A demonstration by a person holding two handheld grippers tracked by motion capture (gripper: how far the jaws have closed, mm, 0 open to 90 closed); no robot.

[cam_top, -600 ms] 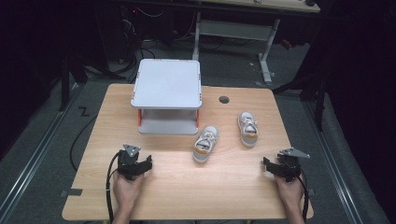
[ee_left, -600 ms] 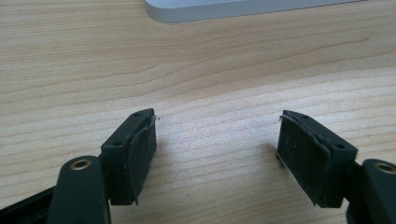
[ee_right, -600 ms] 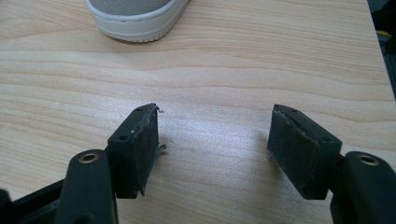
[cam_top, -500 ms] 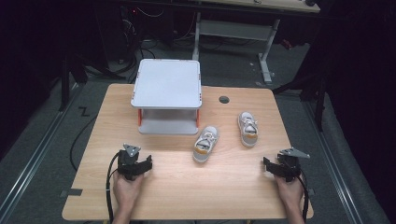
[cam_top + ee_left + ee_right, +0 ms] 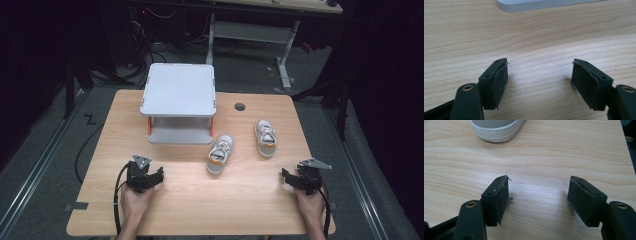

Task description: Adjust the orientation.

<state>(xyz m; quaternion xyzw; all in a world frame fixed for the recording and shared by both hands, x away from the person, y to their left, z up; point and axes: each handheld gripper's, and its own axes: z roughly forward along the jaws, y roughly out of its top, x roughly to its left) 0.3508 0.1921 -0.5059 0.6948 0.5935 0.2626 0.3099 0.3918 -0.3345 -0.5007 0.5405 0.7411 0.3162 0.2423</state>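
Note:
Two small grey-and-white shoes lie on the wooden table [image 5: 250, 200]: one shoe [image 5: 220, 153] near the middle, the other shoe [image 5: 265, 137] to its right. A white two-tier shelf [image 5: 179, 96] stands behind them at the back. My left gripper [image 5: 150, 176] rests low at the front left, open, nothing between its black pads [image 5: 499, 83]. My right gripper [image 5: 290, 179] sits at the front right, also open and empty; in the right gripper view [image 5: 537, 200] a shoe's heel [image 5: 496, 128] lies ahead of it.
A round cable hole [image 5: 240, 106] sits in the table behind the shoes. The shelf's lower edge [image 5: 544, 4] shows ahead of the left gripper. Dark floor, cables and desk legs surround the table.

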